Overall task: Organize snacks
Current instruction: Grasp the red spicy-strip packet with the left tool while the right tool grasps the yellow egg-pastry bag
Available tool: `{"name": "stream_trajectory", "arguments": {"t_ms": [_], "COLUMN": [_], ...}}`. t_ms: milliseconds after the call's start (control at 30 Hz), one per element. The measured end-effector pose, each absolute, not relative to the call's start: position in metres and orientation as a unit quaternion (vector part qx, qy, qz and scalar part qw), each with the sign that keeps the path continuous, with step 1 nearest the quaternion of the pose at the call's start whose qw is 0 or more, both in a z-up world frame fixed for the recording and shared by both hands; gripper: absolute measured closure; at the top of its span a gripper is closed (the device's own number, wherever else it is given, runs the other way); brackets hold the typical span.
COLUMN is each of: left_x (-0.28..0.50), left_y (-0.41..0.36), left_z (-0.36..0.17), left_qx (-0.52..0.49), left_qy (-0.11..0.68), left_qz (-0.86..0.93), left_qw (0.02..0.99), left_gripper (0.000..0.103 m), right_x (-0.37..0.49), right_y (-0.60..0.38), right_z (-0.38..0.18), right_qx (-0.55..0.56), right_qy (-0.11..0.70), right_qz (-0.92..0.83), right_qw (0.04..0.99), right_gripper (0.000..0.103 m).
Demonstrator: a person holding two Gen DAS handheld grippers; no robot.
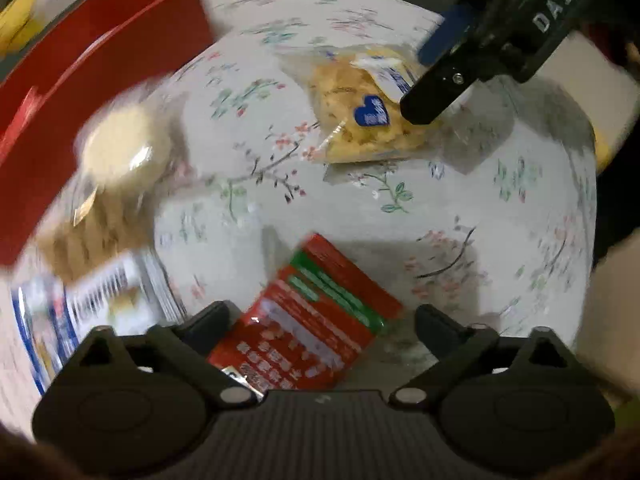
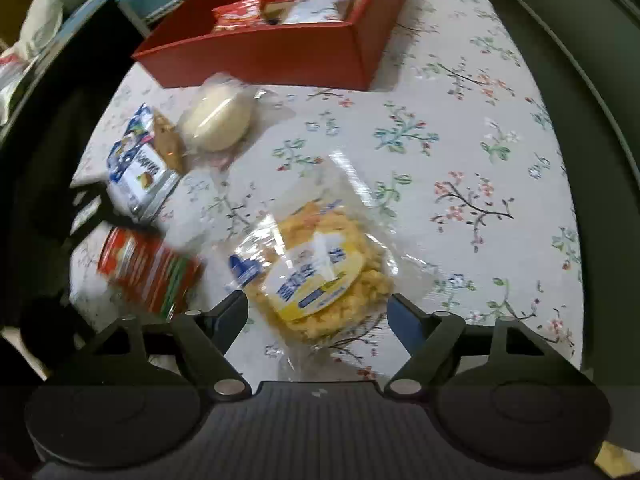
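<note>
Snacks lie scattered on the floral tablecloth (image 1: 248, 128). Left wrist view: the left gripper (image 1: 320, 320) gapes wide over the red-and-green packet (image 1: 316, 320), nothing clamped; the right gripper (image 1: 436, 80) reaches onto the yellow cracker bag (image 1: 360, 120), its far finger hidden — a blurred pale bun (image 1: 120, 148) lies beside the red box (image 1: 80, 92). Right wrist view: right fingers spread, flanking the cracker bag's near edge, not pinching; only here the box's inside shows — a red packet (image 2: 240, 12) and a white one (image 2: 316, 10) — plus a blue-white biscuit pack (image 2: 140, 168).

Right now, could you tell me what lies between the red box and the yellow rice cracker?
In the right wrist view: the pale round bun, then bare floral cloth.
</note>
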State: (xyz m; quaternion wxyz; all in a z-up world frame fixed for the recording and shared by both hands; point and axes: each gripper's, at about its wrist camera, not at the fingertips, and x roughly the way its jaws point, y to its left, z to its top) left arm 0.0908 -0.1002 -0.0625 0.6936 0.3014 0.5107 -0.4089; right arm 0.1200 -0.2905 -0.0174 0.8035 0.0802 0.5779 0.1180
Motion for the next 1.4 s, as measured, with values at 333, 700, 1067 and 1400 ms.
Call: {"name": "stream_trajectory", "arguments": {"t_ms": [333,700,1067,1400], "left_x": [0.051,0.026,0.034,0.054], "left_y": [-0.079,-0.053,-0.061,-0.048], "left_z": [-0.045,-0.036,-0.061,-0.048], "left_qx": [0.117,0.177,0.225,0.147], "left_qy": [0.546,0.504,0.52,0.523], "left_qz": [-0.26,-0.298,-0.314,-0.278], "left_qw": [0.788,0.791,0.762,0.792], "left_gripper": [0.029,0.002,0.0,0.038], "right_x": [0.119,0.127,0.133,0.132], "right_y": [-0.288,-0.276,-0.228,-0.217], "right_z": [-0.01,-0.012,-0.024,-0.035], "right_qx": [0.066,0.046,-0.144,-0.186], "right_qy": [0.563,0.566,0.547,0.53], "right_qz": [0.098,0.114,0.204,0.175], "right_qw": [0.818,0.815,0.799,0.809], "right_gripper": [0.019,0.015,0.005,0.017]}}
